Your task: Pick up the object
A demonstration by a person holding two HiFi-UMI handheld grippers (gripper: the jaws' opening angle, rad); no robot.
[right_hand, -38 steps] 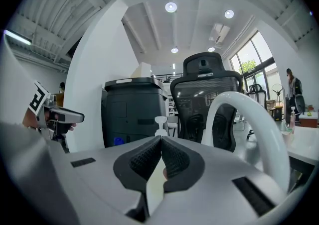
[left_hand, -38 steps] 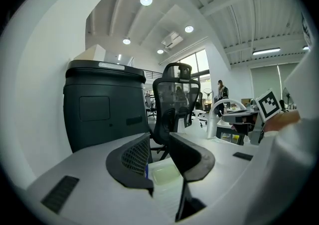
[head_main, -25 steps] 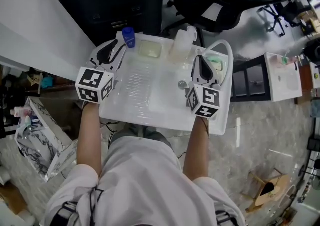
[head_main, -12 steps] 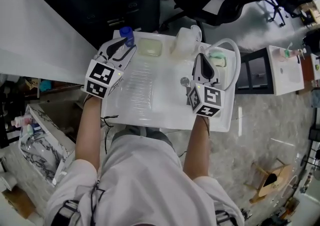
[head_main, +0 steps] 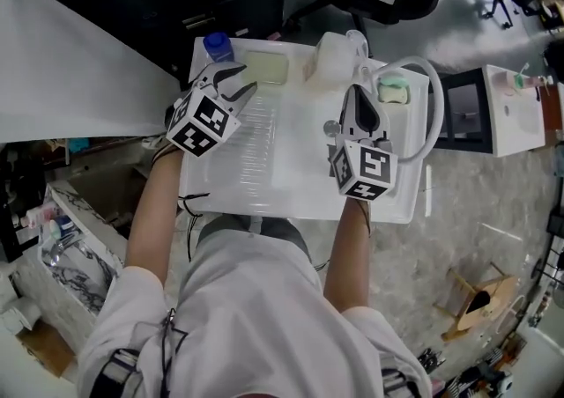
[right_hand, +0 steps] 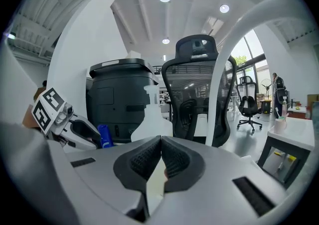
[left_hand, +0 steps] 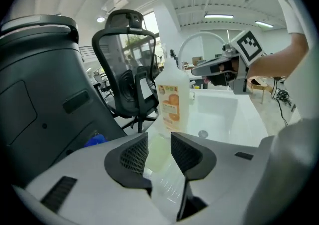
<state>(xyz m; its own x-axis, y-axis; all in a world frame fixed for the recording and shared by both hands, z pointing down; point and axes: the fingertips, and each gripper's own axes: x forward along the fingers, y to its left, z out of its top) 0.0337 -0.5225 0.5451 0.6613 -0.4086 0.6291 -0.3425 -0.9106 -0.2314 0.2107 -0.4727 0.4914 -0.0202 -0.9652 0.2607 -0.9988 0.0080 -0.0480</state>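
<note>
Reaching across the white bench (head_main: pixel 291 189), the left gripper (head_main: pixel 240 81) now hangs over the ribbed drainer (head_main: pixel 251 145). A second ago it sat out at the bench's 9 o'clock edge, aimed at 12 o'clock beside the blue bottle (head_main: pixel 217 46). Since then it has swung in and turned toward 2 o'clock. Its fingers are released and opening, noticeably wider than a second ago, with nothing between them. The pale yellow block (head_main: pixel 266 68) lies flat at the bench's 12 o'clock rim, just beyond those fingers; in the left gripper view it shows through the gap between them, untouched. The blue bottle stands at 11 o'clock of the left gripper, close but apart from it. A clear jug (head_main: pixel 330 57) with an orange label stands upright at 3 o'clock of the block. The block, bottle and jug keep the places they had on the bench. The right gripper (head_main: pixel 357 95) is about where it was, over the basin and pointing to 12 o'clock, its fingers clenched on nothing. The white curved tap (head_main: pixel 432 106) arches at its 2 o'clock, with a small green piece (head_main: pixel 393 88) under the arch.
</note>
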